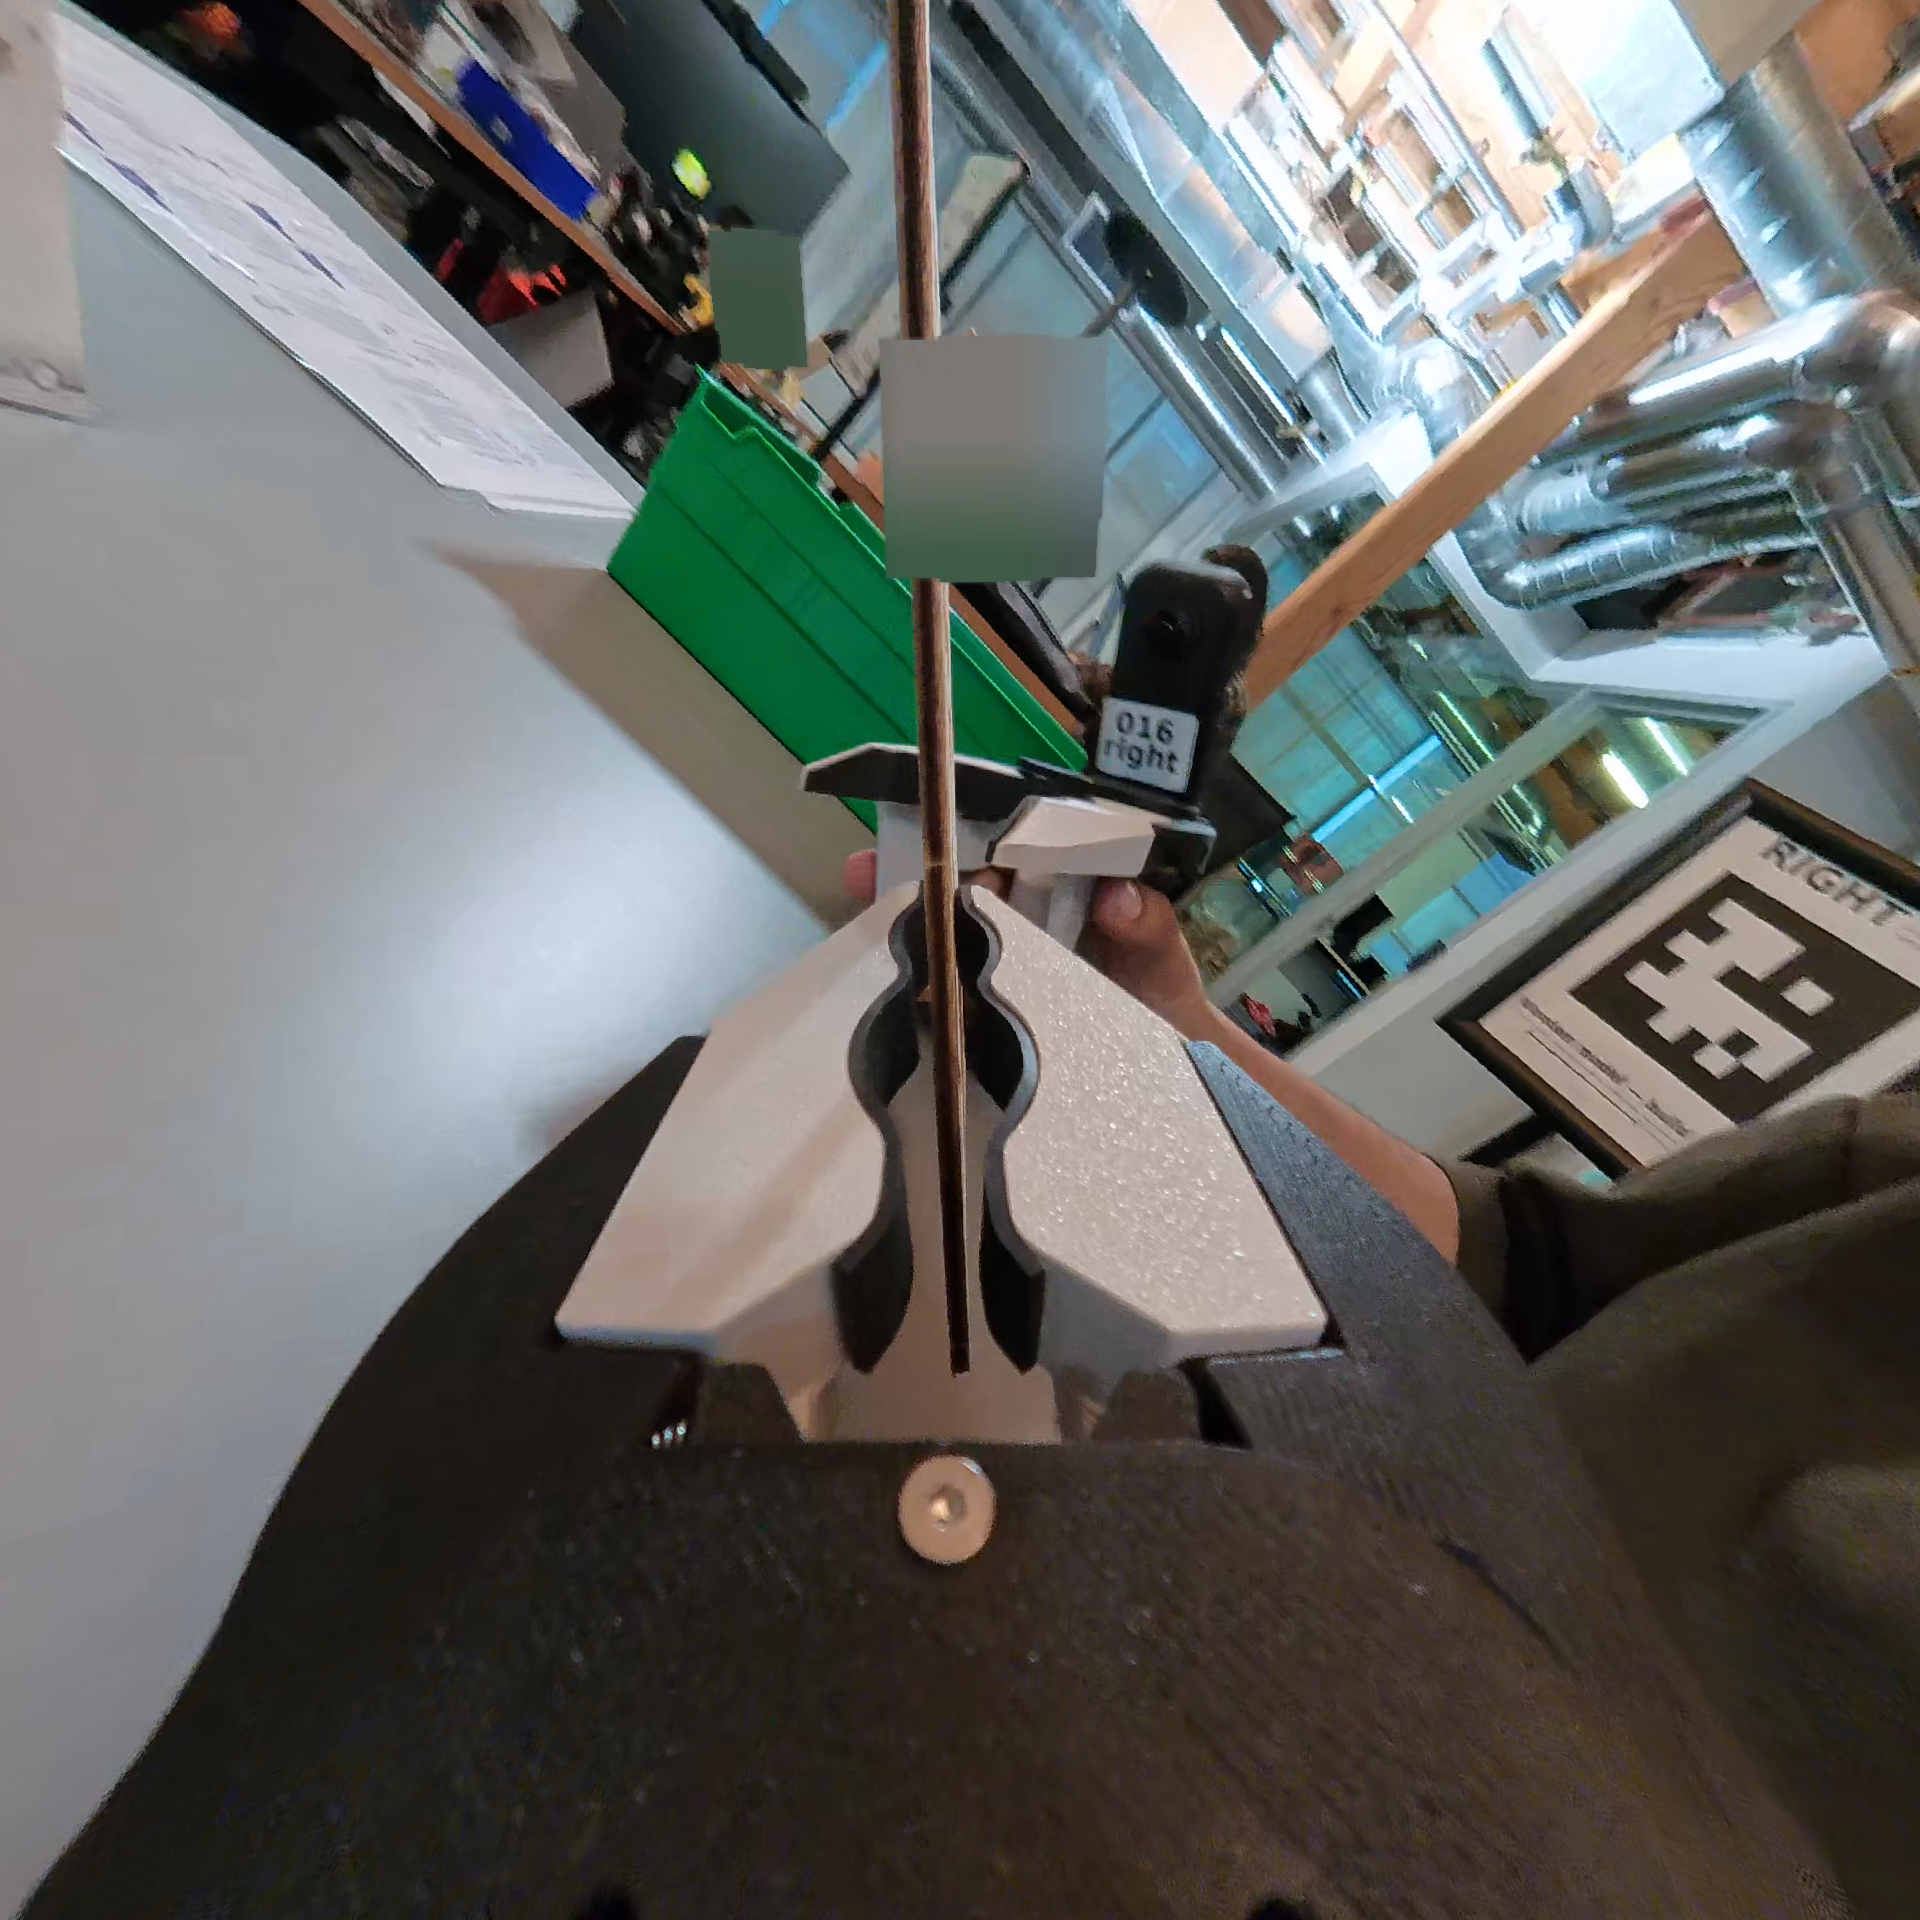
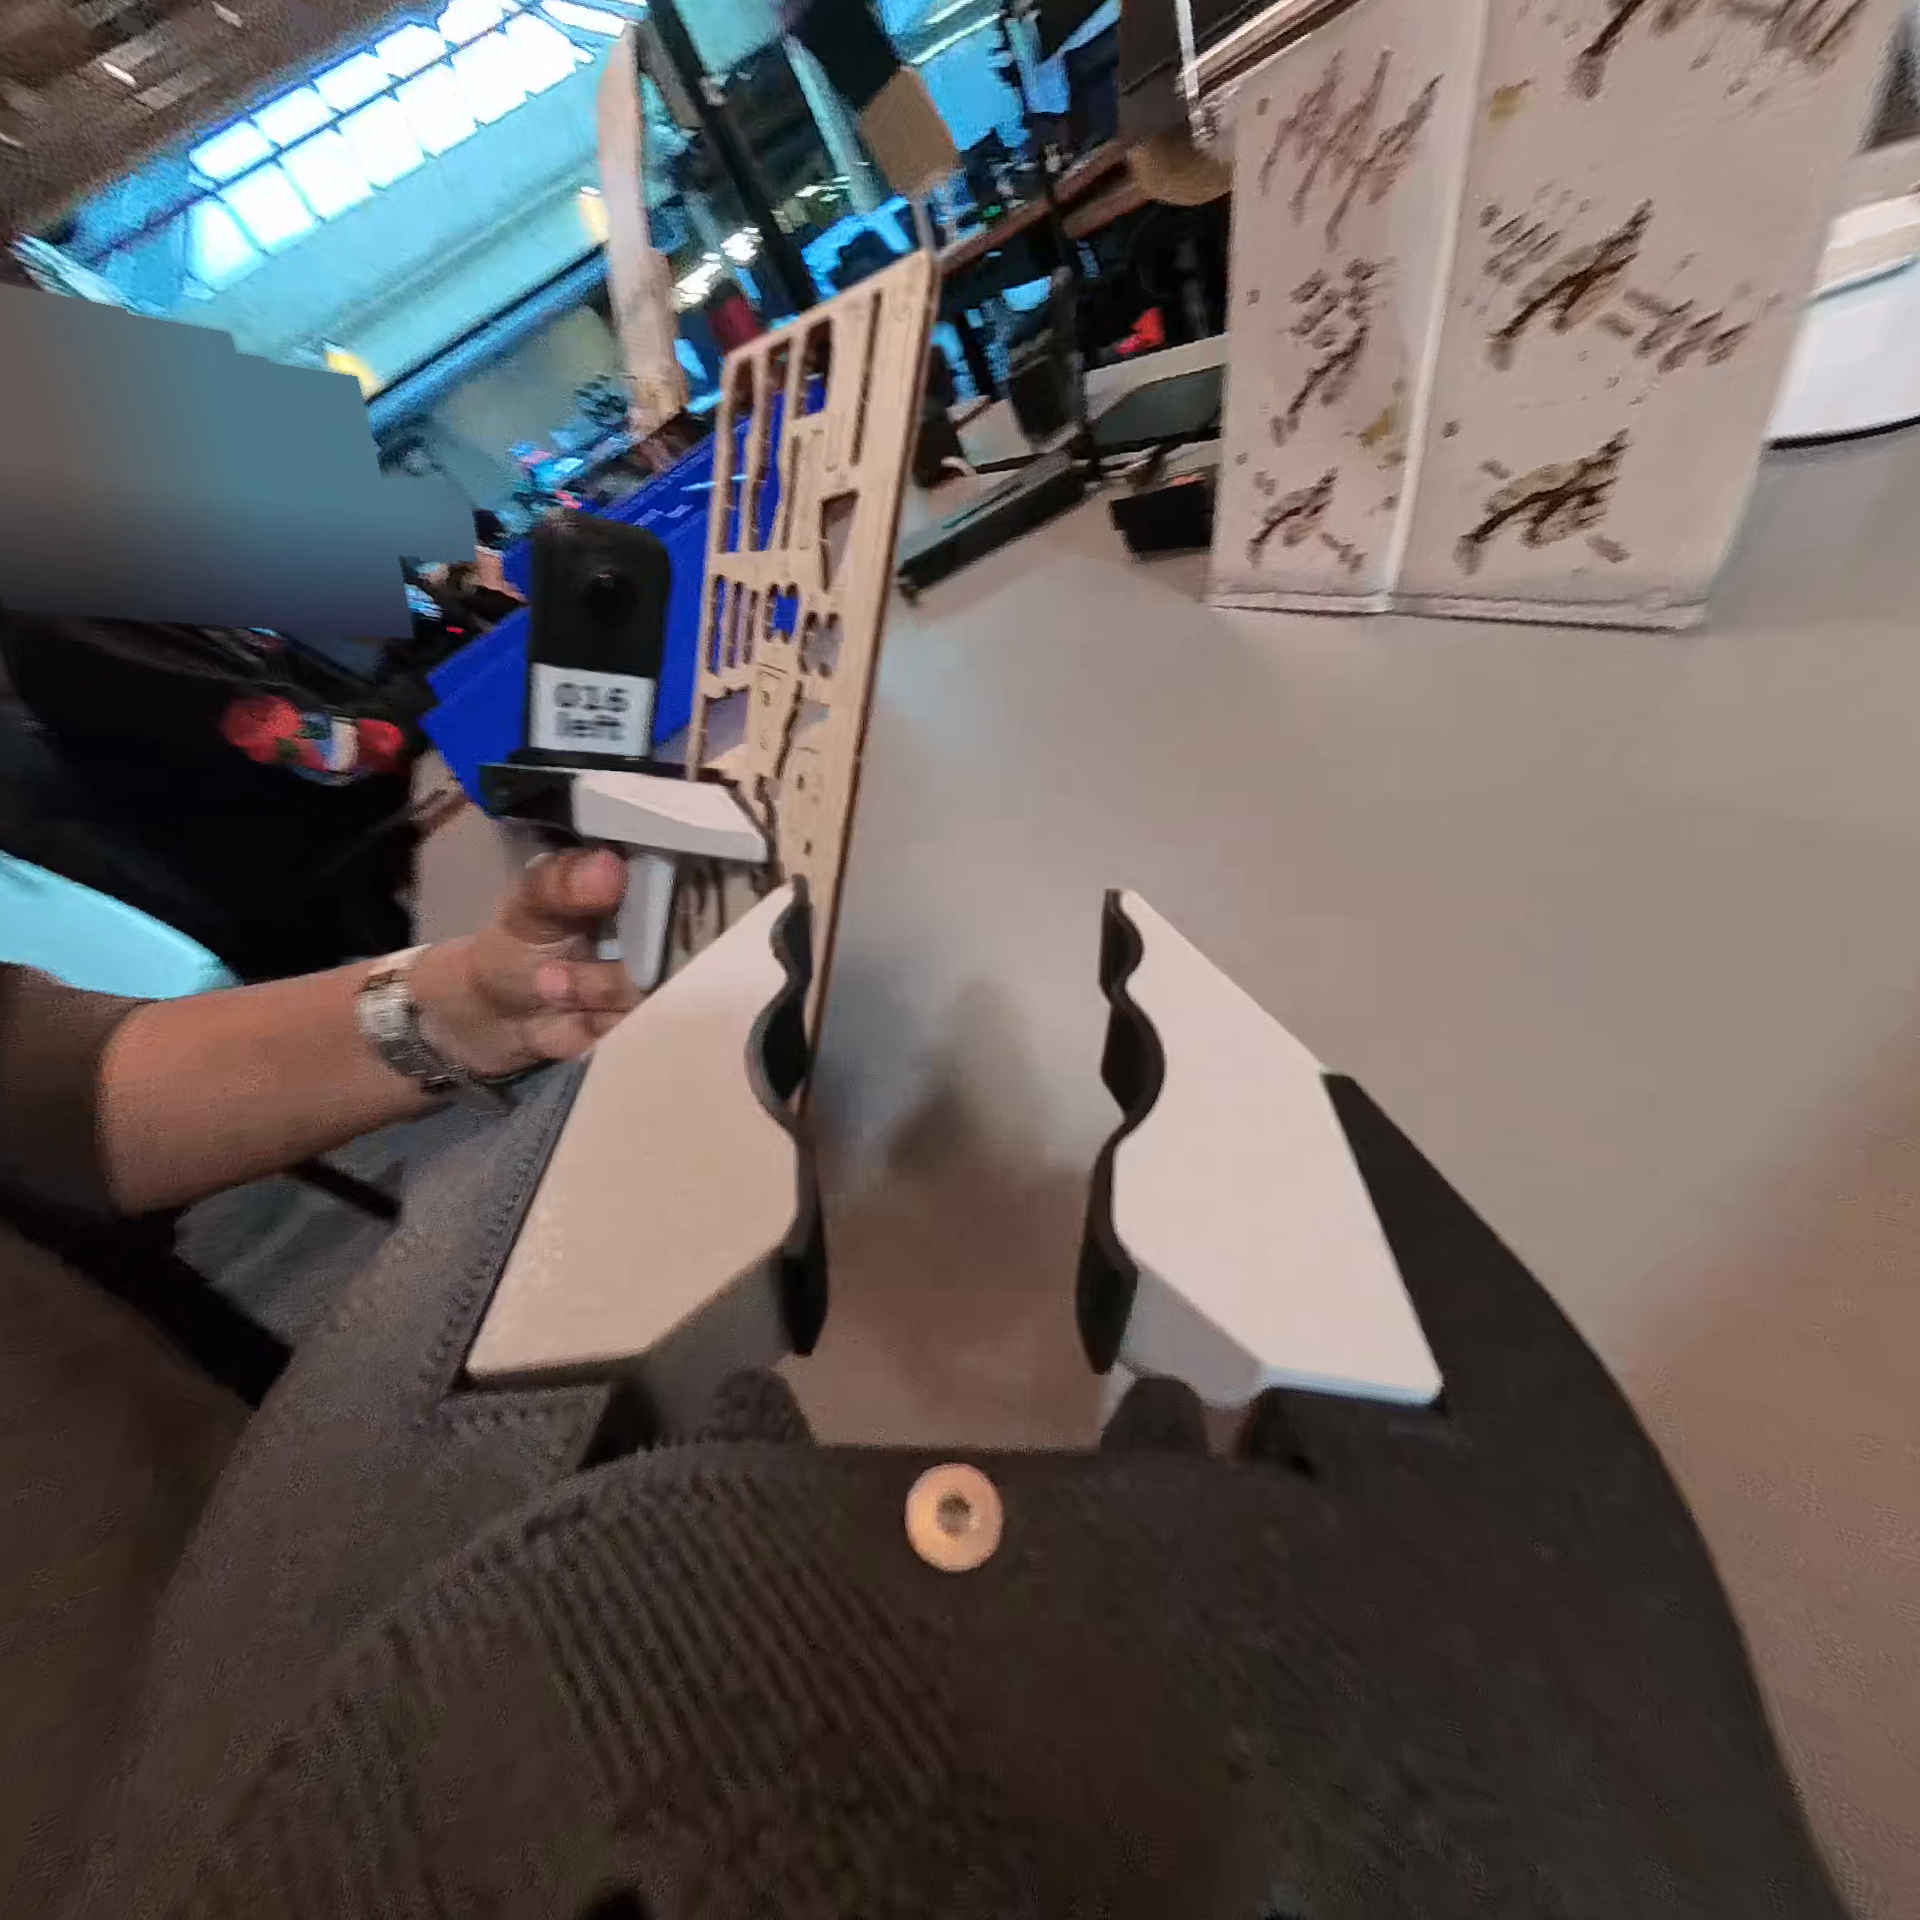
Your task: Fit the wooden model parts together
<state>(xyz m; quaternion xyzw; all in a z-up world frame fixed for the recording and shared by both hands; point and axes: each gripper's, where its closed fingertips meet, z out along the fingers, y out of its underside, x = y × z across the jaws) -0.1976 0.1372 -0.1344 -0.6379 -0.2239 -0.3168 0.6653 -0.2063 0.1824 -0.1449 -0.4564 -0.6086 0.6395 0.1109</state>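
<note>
The left gripper (image 1: 940, 904) was clamped tight on the wooden sheet (image 1: 928, 727), its pale, grainy fingers (image 1: 1122, 1143) with wavy black pads pressed on either face of the thin plywood, seen here purely edge-on as a dark brown line running up out of the top of the frame. From the right wrist view that same wooden sheet (image 2: 821, 582) showed its flat side: light tan ply, laser-cut, riddled with slots and odd-shaped holes where pieces had been, held upright above the grey desk (image 2: 1351, 883). The right gripper (image 2: 956, 914) stood wide apart, its left pad just beside the sheet's lower edge, though whether it touched was hard to tell through the motion blur. The left gripper (image 2: 764, 831) bit the sheet from the side, a hand (image 2: 540, 966) wrapped round its white handle, a metal watch (image 2: 400, 1023) at the wrist, forearm reaching in level. The sheet's lower corner was hidden behind the right gripper's finger. Patterned beige panels (image 2: 1475, 343) stood at the desk's far edge; a green bin (image 1: 790, 592) sat beyond the desk's edge in the left wrist view.
</note>
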